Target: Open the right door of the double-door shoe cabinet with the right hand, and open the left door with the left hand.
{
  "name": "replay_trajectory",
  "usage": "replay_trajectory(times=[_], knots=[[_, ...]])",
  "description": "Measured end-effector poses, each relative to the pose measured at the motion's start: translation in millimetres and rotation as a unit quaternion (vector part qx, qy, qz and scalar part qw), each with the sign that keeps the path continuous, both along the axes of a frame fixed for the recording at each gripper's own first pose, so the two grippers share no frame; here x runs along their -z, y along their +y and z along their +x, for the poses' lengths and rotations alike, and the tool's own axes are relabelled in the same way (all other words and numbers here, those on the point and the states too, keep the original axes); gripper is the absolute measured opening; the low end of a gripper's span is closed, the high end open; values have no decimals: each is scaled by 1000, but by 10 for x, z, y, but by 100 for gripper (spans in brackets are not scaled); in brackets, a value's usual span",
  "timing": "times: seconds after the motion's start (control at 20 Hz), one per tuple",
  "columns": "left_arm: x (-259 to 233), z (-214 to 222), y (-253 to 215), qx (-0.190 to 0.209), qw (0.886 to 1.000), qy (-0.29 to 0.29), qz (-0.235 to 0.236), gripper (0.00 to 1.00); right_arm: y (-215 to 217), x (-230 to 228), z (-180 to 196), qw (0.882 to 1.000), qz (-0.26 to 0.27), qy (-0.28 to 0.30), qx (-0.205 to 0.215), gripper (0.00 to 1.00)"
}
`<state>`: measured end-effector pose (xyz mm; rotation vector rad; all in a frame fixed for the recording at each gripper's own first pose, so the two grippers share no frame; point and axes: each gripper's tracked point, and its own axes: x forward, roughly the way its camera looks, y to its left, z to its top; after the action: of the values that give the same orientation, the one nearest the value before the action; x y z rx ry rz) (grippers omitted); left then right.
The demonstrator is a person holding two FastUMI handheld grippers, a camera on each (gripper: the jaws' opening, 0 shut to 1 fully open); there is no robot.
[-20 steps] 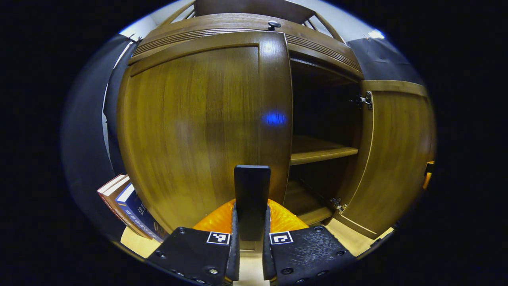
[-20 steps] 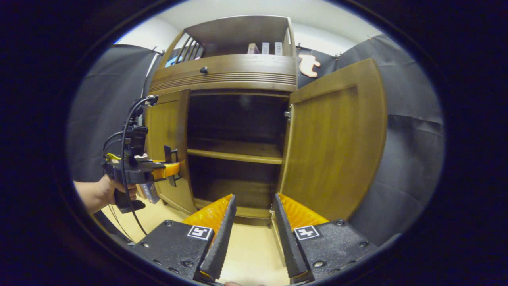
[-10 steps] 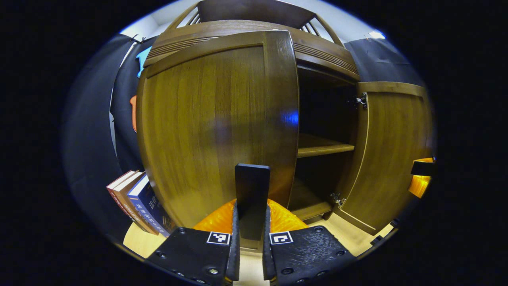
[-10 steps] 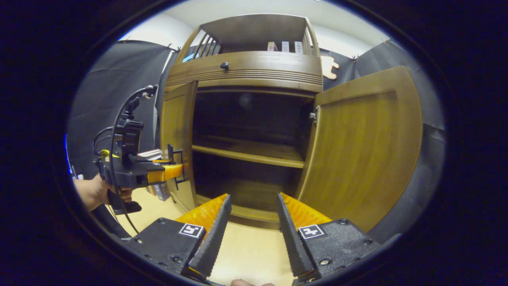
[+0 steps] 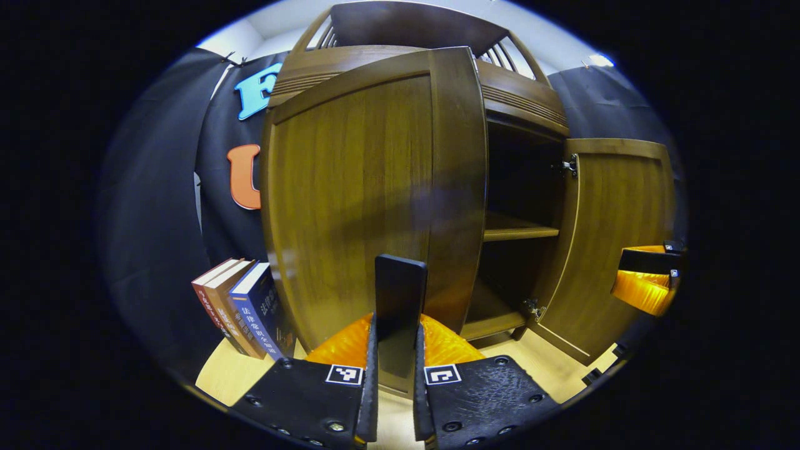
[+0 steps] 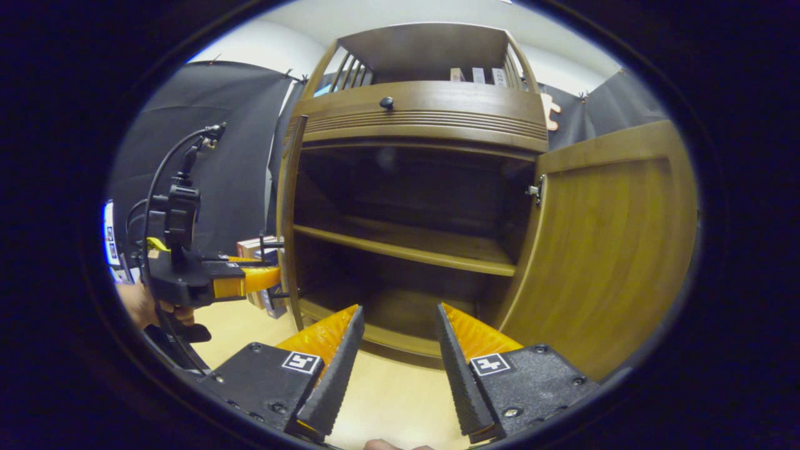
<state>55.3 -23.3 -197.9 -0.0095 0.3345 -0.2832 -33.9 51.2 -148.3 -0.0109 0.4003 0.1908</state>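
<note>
The brown wooden shoe cabinet has both doors swung out. In the left gripper view the left door stands wide open, and my left gripper is shut on its upright black handle. The right door hangs open on its hinges. In the right gripper view the left door is seen edge-on, with a hand holding the left gripper at it. The right door is open at the right. My right gripper is open in front of the cabinet, holding nothing, and appears as the right gripper beside the right door.
Inside the cabinet a wooden shelf crosses the dark interior. Several books lean on the floor left of the cabinet. A drawer with a round knob sits above the doors. Pale wooden floor lies in front.
The left door has swung further open with my left gripper still shut on its handle. My right gripper has moved closer to the cabinet front and stays open.
</note>
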Motion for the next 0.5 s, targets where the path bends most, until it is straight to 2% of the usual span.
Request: replay_trajectory(times=[0.5], knots=[[-22,-241,376,-33,999,-11,5,21,174,87,119,1000,10,9,-27,75]])
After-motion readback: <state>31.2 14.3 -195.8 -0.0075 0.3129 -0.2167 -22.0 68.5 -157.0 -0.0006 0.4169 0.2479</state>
